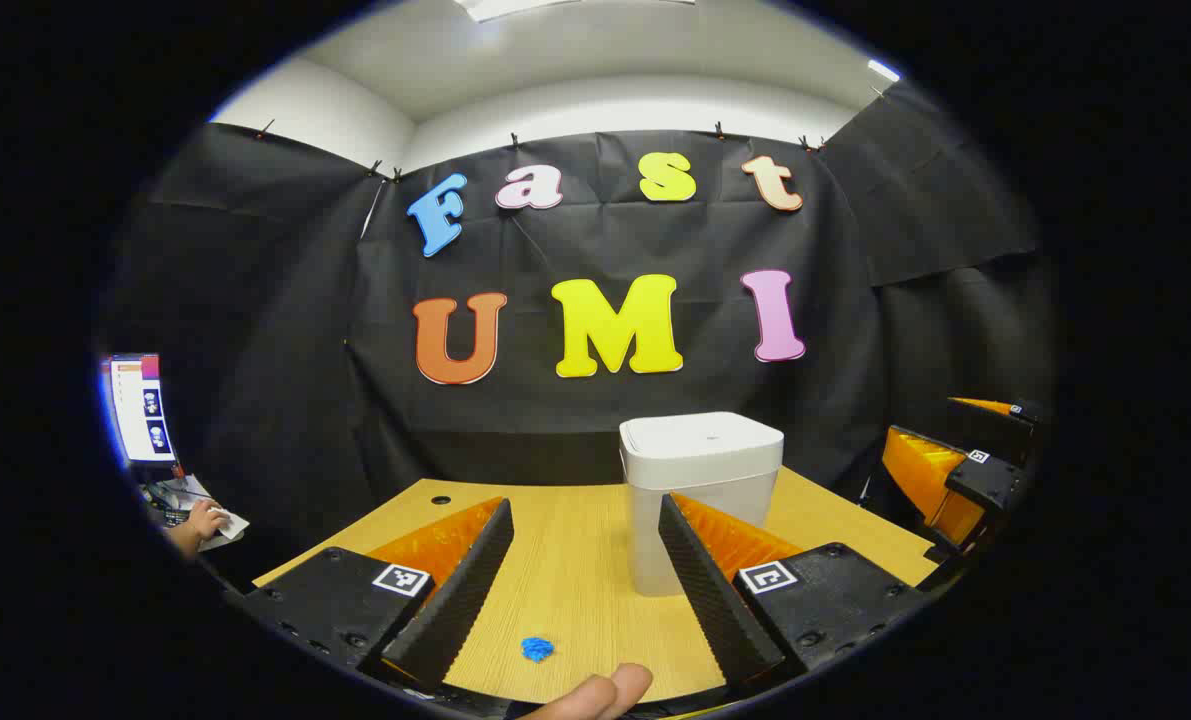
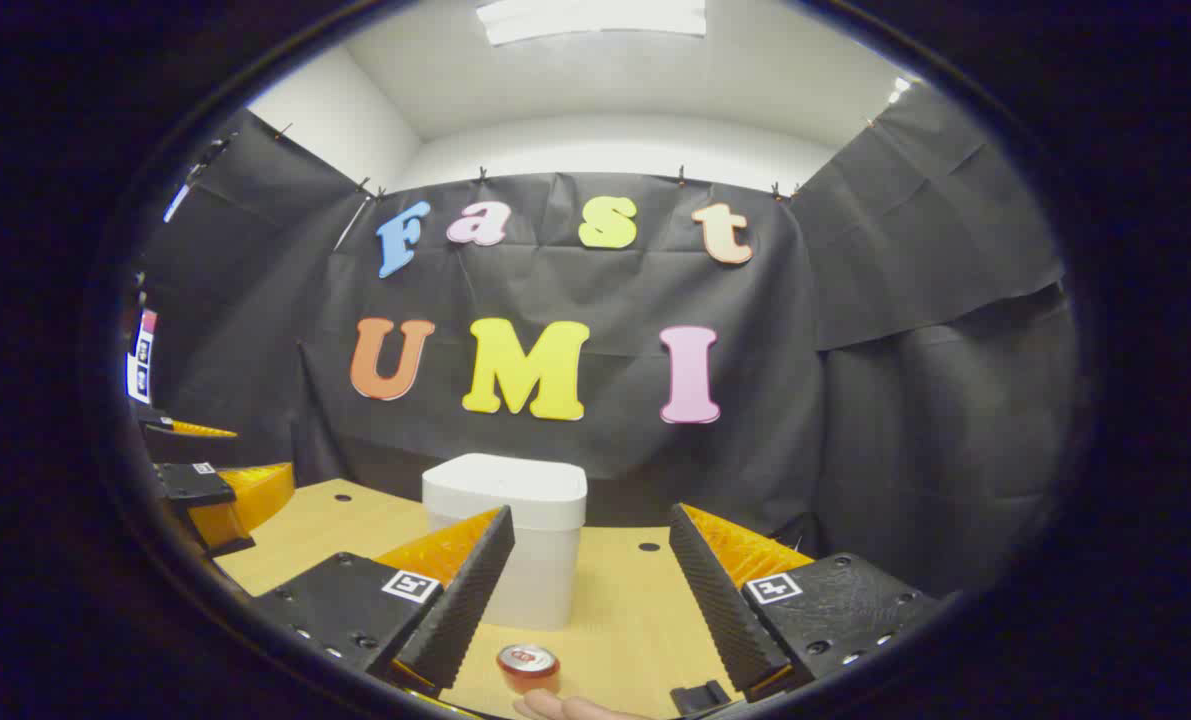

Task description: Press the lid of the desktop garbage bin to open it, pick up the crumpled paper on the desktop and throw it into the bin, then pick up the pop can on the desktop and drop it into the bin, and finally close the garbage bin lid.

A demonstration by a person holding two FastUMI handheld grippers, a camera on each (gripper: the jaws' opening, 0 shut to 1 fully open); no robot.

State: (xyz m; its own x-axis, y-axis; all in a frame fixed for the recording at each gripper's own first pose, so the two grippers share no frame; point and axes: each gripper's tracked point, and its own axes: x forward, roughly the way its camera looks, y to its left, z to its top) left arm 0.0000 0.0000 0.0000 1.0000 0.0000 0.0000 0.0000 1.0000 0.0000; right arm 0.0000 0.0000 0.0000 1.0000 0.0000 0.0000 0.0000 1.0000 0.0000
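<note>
We hold both claws wide apart and empty above the desk's near edge. The first step, as we judge it, is pressing the lid (image 1: 703, 437) of the white garbage bin (image 1: 700, 500), which stands upright and closed toward the middle of the desk (image 1: 575, 570). From the left claw (image 1: 585, 570) the bin lies straight ahead and slightly right; from the right claw (image 2: 587, 590) it lies ahead and left. Both seem about equally near. The blue crumpled paper (image 1: 537, 649) sits at the near edge between the left claw's fingers; the red pop can (image 2: 528, 666) stands upright at the near edge.
</note>
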